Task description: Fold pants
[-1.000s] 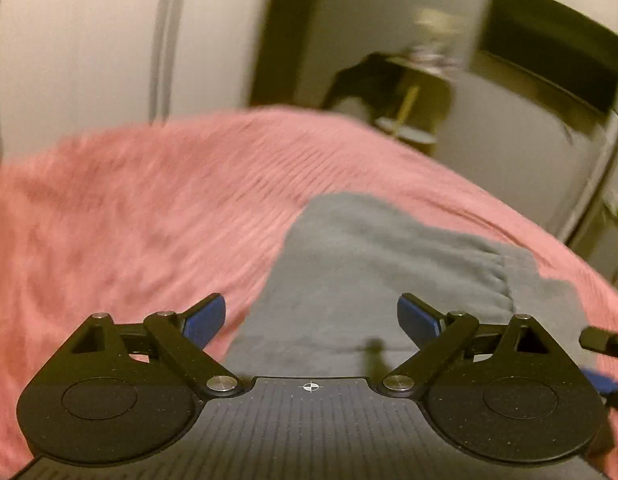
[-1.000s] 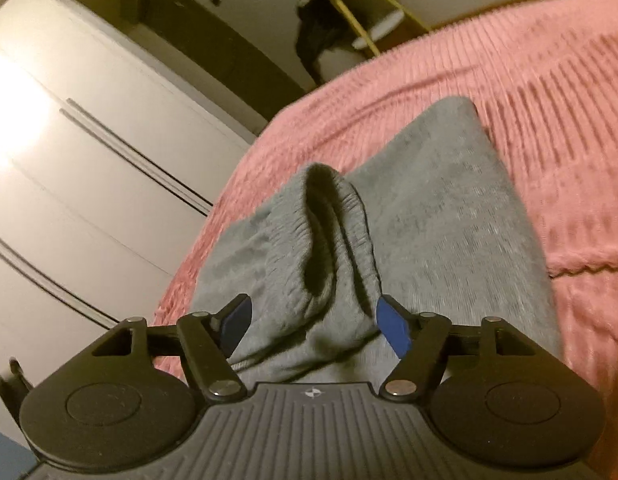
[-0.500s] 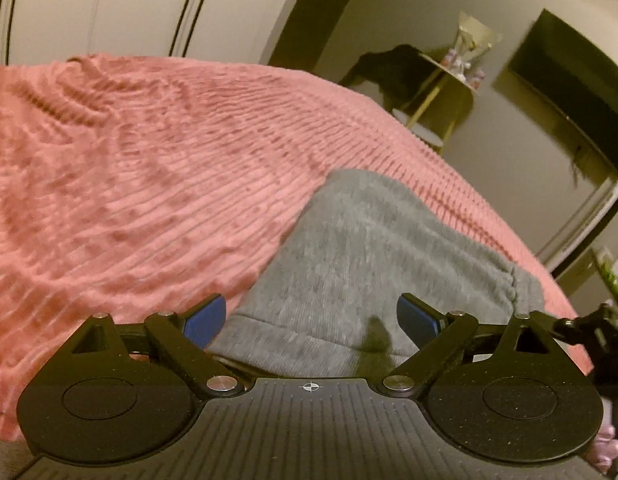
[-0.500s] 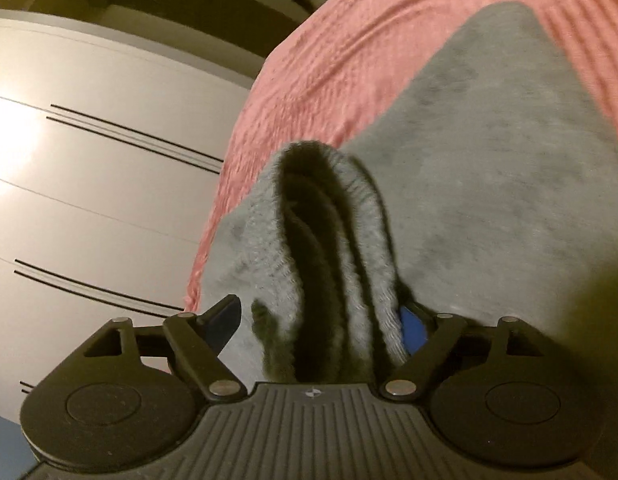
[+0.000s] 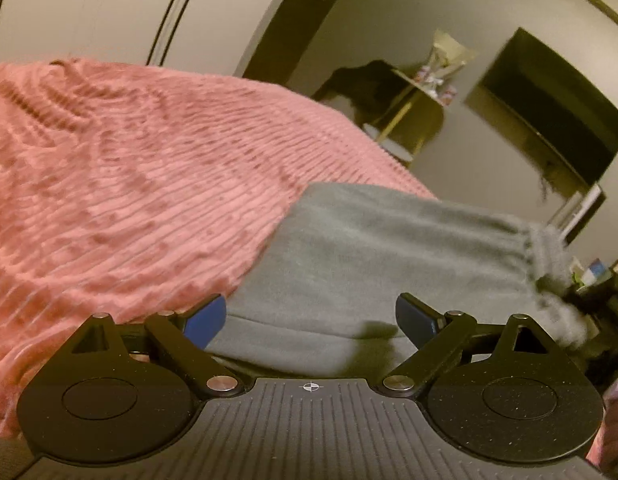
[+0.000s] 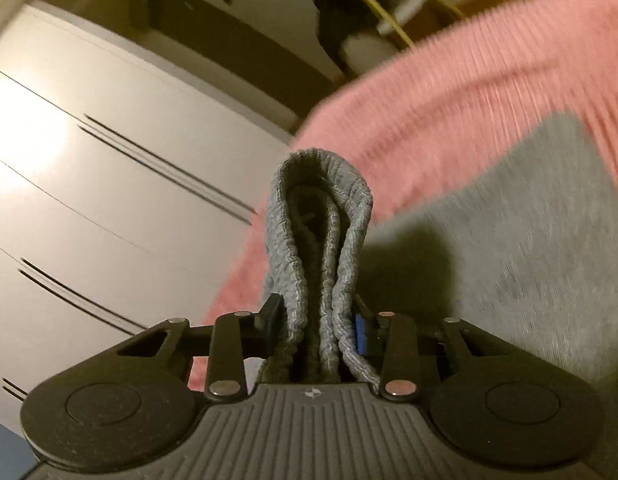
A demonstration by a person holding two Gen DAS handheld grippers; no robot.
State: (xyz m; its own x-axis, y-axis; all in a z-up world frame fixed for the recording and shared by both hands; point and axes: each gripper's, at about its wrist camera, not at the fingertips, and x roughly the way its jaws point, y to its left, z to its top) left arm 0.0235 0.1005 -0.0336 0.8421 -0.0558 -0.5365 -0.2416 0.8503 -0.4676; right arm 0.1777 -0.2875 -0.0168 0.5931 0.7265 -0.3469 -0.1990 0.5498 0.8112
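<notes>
Grey pants [image 5: 369,248] lie folded on a pink ribbed bedspread [image 5: 129,180]. My left gripper [image 5: 309,316] is open, low over the near folded edge of the pants, with the cloth under its blue pads and not pinched. In the right wrist view my right gripper [image 6: 317,320] has its jaws closing on the bunched ribbed waistband [image 6: 321,200], which stands up in a loop between the pads. Both pads press on that waistband. The rest of the pants [image 6: 509,240] trails off to the right on the bedspread [image 6: 469,92].
White wardrobe doors [image 6: 89,180] stand beside the bed. Past the far edge of the bed are a small table with yellow legs [image 5: 409,120], a dark garment [image 5: 369,84] and a dark screen [image 5: 549,108] on the wall.
My right gripper went from open around the waistband to squeezed on it and has raised it off the bed. My left gripper stayed open over the pants' edge and rolled a little.
</notes>
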